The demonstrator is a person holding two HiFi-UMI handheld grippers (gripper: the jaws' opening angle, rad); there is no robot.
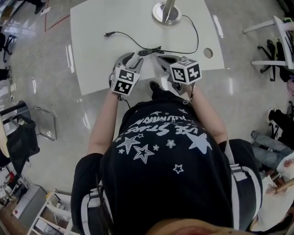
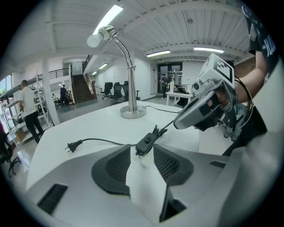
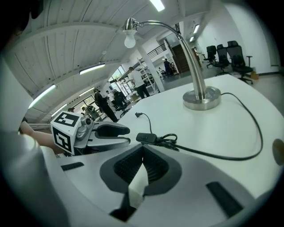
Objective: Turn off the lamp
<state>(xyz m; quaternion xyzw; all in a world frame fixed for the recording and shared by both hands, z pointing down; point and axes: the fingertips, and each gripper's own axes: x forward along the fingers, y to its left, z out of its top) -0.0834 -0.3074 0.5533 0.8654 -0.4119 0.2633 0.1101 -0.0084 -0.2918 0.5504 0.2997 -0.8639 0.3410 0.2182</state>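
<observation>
Your left gripper [image 2: 142, 150] gapes empty with the lamp's cord switch [image 2: 145, 142] at its 12 o'clock, likely to steady it, while your right gripper [image 3: 142, 148], shut and empty, looks poised to press.

White desk [image 1: 92, 55], glossy grey floor [image 1: 46, 114]. Chrome lamp [image 1: 166, 13], white bulb [image 3: 129, 42]. Black cord [image 1: 124, 36], black switch [image 1: 144, 52]. Left gripper [image 2: 142, 148] and right gripper [image 3: 143, 148] are grey with black ribbed pads [image 2: 115, 166]; the cubes [image 1: 186, 70] are white with black squares. Black shirt [image 1: 170, 160], white stars.
</observation>
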